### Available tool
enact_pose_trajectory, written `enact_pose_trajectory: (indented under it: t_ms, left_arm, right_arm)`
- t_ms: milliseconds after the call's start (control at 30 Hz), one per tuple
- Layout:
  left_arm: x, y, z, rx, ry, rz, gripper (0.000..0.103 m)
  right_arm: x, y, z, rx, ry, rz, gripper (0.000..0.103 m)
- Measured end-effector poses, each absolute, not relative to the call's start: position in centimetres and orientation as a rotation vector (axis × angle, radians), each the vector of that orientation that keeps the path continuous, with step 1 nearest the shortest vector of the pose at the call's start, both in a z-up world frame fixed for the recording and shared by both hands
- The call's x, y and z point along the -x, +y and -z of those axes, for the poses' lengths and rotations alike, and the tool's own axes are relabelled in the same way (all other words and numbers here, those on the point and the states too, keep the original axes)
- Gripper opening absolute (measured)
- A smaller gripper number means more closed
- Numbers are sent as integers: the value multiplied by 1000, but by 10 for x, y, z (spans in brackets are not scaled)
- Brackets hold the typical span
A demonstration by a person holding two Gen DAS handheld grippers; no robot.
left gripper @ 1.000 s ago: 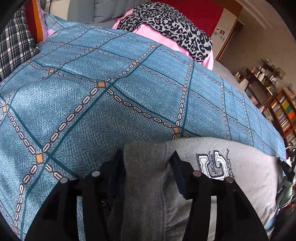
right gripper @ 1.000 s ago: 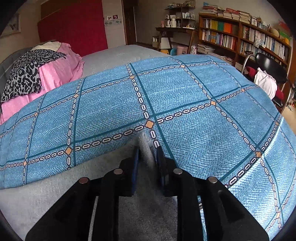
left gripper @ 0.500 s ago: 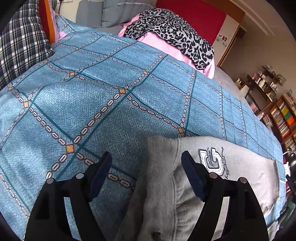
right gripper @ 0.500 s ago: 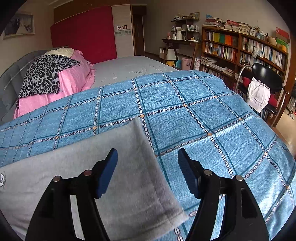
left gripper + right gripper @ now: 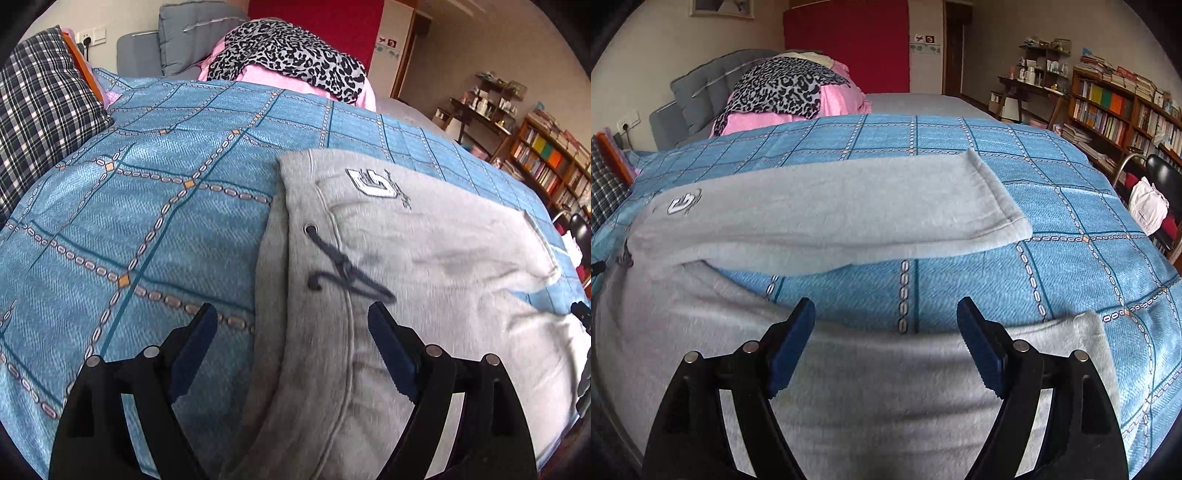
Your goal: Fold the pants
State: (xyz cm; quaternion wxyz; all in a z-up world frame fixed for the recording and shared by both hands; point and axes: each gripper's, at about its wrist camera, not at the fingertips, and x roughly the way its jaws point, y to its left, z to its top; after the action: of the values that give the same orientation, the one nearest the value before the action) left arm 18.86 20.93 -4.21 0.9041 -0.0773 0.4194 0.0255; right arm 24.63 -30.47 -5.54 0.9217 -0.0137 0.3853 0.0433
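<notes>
Grey sweatpants (image 5: pixel 424 258) lie flat on the blue patterned bedspread (image 5: pixel 147 206), waistband with a dark drawstring (image 5: pixel 343 273) to the left. My left gripper (image 5: pixel 291 332) is open and empty, just above the waistband. In the right wrist view the pants (image 5: pixel 831 214) show both legs spread apart, the far leg's cuff (image 5: pixel 997 199) to the right and the near leg under my right gripper (image 5: pixel 886 325), which is open and empty.
A pink quilt with a leopard-print cloth (image 5: pixel 783 92) lies at the head of the bed. A plaid pillow (image 5: pixel 40 122) sits at the left. Bookshelves (image 5: pixel 1119 110) and a black chair with a white bag (image 5: pixel 1148 206) stand beyond the bed's right edge.
Both grippers let go of the pants, opened wide and pulled back. The waistband and the leg now lie flat on the bedspread.
</notes>
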Motion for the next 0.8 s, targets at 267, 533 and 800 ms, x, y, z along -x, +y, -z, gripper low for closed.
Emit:
enact_pose_trajectory:
  t_ms: [267, 533, 800]
  left_arm:
    - [-145, 194, 74, 47, 919, -67, 84]
    - [-106, 207, 75, -47, 889, -101, 84]
    - [-100, 199, 65, -68, 886, -159, 83]
  right_arm:
    - [-193, -271, 91, 116, 859, -133, 81]
    - [-167, -292, 95, 90, 836, -86, 88]
    - [-150, -250, 78, 9, 744, -218, 89]
